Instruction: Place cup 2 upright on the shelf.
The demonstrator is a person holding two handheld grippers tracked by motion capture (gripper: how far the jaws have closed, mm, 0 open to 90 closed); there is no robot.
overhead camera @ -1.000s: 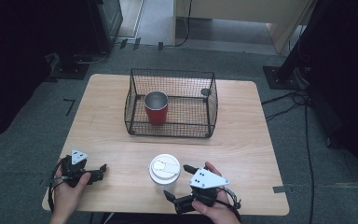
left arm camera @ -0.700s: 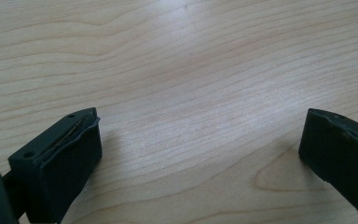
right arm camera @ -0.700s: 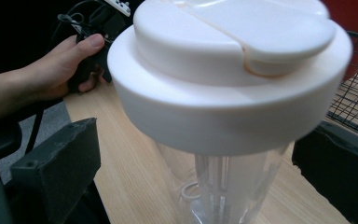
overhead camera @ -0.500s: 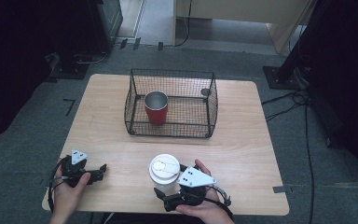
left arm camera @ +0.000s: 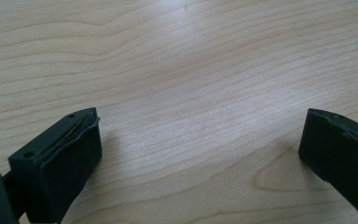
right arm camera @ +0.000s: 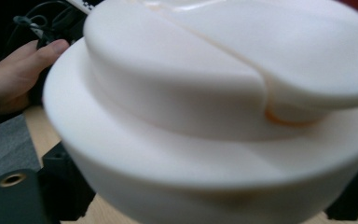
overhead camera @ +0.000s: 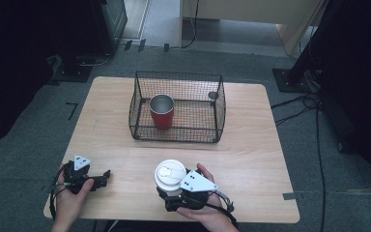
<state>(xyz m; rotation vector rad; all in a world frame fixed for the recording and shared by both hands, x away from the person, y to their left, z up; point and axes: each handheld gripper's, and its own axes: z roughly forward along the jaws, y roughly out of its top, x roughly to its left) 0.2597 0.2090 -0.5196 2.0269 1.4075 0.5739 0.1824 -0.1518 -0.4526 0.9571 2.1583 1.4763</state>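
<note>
A: Nearest to us, the right gripper (overhead camera: 174, 194) has the cup (overhead camera: 170, 175) between its jaws. They've just been closing, and in the right gripper view the lid (right arm camera: 223, 93) sits right up against the camera with a black jaw on either side below it. Looks to me as if the pads are on the cup wall under the lid.

B: Where does the cup stand?

A: On the table (overhead camera: 251, 159) near the front edge, upright, well short of the basket (overhead camera: 178, 107).

B: How would it handle?

A: I'd guess a paper cup with a plastic lid: light, thin-walled, easy to crush. If there's liquid inside, it's heavier and a hard squeeze could pop the lid. The lid hides whatever is in it. Best hold is on the wall below the lid's rim, where it's stiffest, with moderate pressure, kept upright.

B: And the left gripper (overhead camera: 99, 178)?

A: Jaws wide apart, nothing between them, just bare wood in its own view. It rests on the table at the front left.

B: Farther back?

A: The wire basket, open-topped, holds a red tumbler (overhead camera: 162, 111) standing upright at its left side. The tumbler's inside looks metallic and seems empty. There's room to its right.
</note>
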